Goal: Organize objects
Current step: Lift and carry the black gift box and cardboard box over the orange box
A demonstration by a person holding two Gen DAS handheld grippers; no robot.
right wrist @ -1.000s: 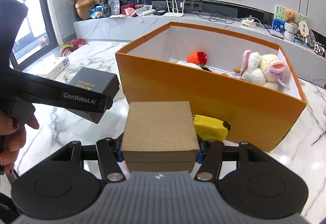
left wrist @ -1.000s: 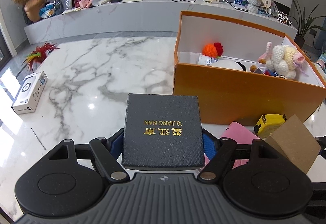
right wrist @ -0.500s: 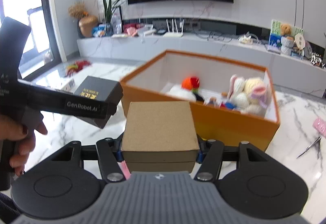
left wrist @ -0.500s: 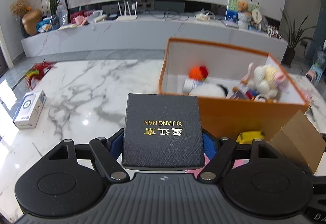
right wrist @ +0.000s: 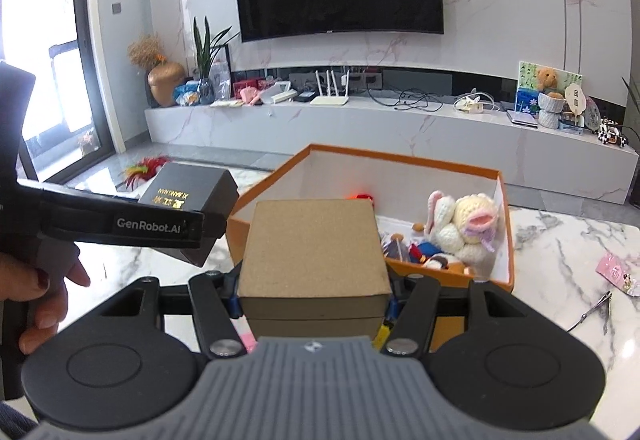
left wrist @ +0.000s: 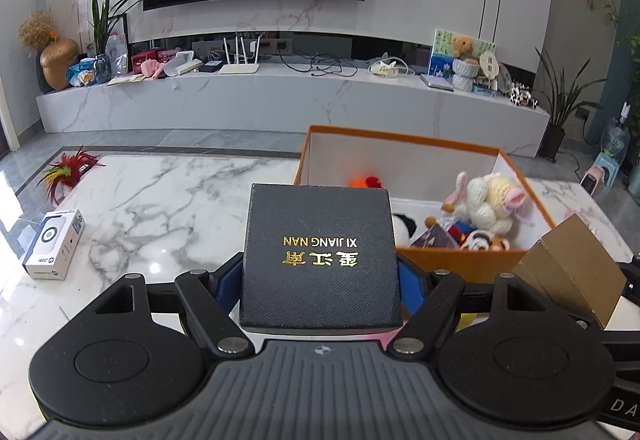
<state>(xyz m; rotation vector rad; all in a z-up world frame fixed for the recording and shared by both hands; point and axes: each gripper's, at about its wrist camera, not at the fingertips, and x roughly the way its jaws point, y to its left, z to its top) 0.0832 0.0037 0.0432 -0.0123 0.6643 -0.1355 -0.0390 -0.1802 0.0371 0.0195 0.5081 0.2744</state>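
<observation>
A black box [left wrist: 320, 256] with gold lettering sits between the blue pads of my left gripper [left wrist: 320, 280], which is shut on it. My right gripper [right wrist: 314, 300] is shut on a brown cardboard box [right wrist: 314, 248]. Both boxes hang in the air near the front wall of a large orange box [left wrist: 460, 260] with white inside walls. In it lie a cream knitted bunny [left wrist: 492, 203], an orange knitted toy and several small figures. The brown cardboard box [left wrist: 572, 268] shows at the right of the left wrist view. The black box [right wrist: 188, 195] appears at the left of the right wrist view.
A white carton [left wrist: 54, 244] and a red feather toy [left wrist: 66, 167] lie on the marble table's left part. At the right are a pink packet [right wrist: 618, 272] and nail clippers [right wrist: 596, 312]. A hand [right wrist: 40, 280] holds the left tool. A long TV bench stands behind.
Both grippers have risen with their boxes and now look down into the orange box from higher up. The yellow tape measure on the table has dropped out of sight behind the grippers.
</observation>
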